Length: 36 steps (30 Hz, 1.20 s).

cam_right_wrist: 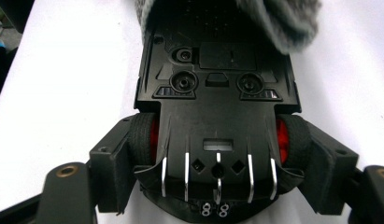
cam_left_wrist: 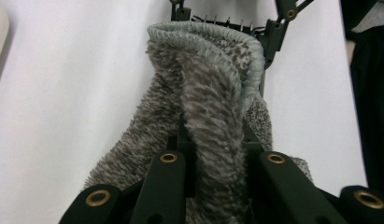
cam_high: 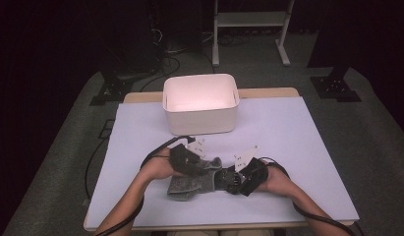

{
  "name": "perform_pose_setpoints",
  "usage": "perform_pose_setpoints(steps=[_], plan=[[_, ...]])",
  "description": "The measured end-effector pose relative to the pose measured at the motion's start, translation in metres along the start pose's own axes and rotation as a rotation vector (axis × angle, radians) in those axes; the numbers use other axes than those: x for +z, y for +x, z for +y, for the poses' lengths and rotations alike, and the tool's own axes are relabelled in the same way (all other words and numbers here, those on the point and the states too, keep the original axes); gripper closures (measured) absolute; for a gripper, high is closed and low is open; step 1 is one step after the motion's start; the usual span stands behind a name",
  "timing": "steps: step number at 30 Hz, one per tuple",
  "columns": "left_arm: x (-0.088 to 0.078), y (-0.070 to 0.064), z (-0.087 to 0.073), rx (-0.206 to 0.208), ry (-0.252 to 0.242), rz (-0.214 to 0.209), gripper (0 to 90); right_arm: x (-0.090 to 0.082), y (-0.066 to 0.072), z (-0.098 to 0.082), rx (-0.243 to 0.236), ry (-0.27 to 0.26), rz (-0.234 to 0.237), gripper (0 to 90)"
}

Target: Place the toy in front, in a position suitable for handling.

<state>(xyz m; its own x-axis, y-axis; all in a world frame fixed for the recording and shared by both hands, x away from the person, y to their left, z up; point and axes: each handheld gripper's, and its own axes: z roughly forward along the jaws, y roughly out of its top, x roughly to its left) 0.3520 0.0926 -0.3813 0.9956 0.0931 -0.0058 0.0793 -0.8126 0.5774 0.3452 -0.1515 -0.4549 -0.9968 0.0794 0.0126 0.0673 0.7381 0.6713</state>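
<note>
Left gripper (cam_high: 202,164) is clamping the grey sock's (cam_left_wrist: 199,116) cuff; right gripper (cam_right_wrist: 217,154) is gripping the toy car (cam_right_wrist: 217,93) by its wheels. Next: likely drawing the sock rightward over the car.

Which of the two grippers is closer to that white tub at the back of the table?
Left. The left gripper, clamped on the grey sock, sits just in front of the tub; the right gripper, holding a toy car, is slightly farther back.
</note>
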Motion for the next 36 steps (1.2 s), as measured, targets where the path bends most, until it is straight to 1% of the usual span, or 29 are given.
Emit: perform_pose_setpoints(steps=[3,5,6,7,9,12,15,17,18,21,30,32,35,36], plan=[[0.004,-0.001,-0.001,0.0,0.003,-0.016,78.0,0.0,-0.001,0.0,0.005,-0.003,0.005,23.7],[0.01,-0.002,0.0,0.003,0.0,-0.035,78.0,0.0,-0.001,0.0,0.01,-0.002,0.007,23.7],[0.013,-0.002,0.0,-0.001,-0.008,-0.044,78.0,0.0,-0.001,0.0,0.013,-0.003,0.008,23.7],[0.016,-0.002,0.002,0.004,-0.007,-0.055,78.0,0.0,-0.001,0.0,0.018,-0.004,0.008,23.7],[0.022,-0.003,0.005,0.009,-0.009,-0.072,78.0,0.0,-0.001,0.001,0.017,-0.004,0.006,23.7],[0.029,-0.003,0.014,0.033,-0.009,-0.092,77.9,0.001,0.0,0.002,0.014,-0.004,0.003,23.7],[0.035,-0.004,0.023,0.044,-0.022,-0.114,77.9,0.002,0.0,0.003,0.013,-0.004,-0.003,23.7],[0.04,-0.004,0.025,0.054,-0.009,-0.119,77.8,0.002,0.001,0.003,0.012,-0.005,-0.005,23.7],[0.041,-0.003,0.024,0.051,-0.011,-0.123,77.7,0.002,0.001,0.003,0.011,-0.007,-0.007,23.7],[0.039,-0.001,0.018,0.031,-0.029,-0.127,77.6,0.003,0.001,0.001,0.012,-0.018,-0.006,23.8],[0.017,0.004,-0.017,-0.047,-0.051,-0.09,77.4,0.003,-0.001,0.001,-0.003,-0.017,-0.002,23.8],[0.012,0.005,-0.025,-0.065,-0.058,-0.081,77.2,0.003,-0.001,0.001,0.001,-0.017,0.001,23.8],[0.006,0.007,-0.035,-0.082,-0.069,-0.072,77.1,0.003,-0.001,0.001,0.002,-0.019,0.003,23.8],[0.005,0.007,-0.037,-0.082,-0.072,-0.07,77.1,0.003,-0.001,0.001,0.002,-0.019,0.003,23.8]])
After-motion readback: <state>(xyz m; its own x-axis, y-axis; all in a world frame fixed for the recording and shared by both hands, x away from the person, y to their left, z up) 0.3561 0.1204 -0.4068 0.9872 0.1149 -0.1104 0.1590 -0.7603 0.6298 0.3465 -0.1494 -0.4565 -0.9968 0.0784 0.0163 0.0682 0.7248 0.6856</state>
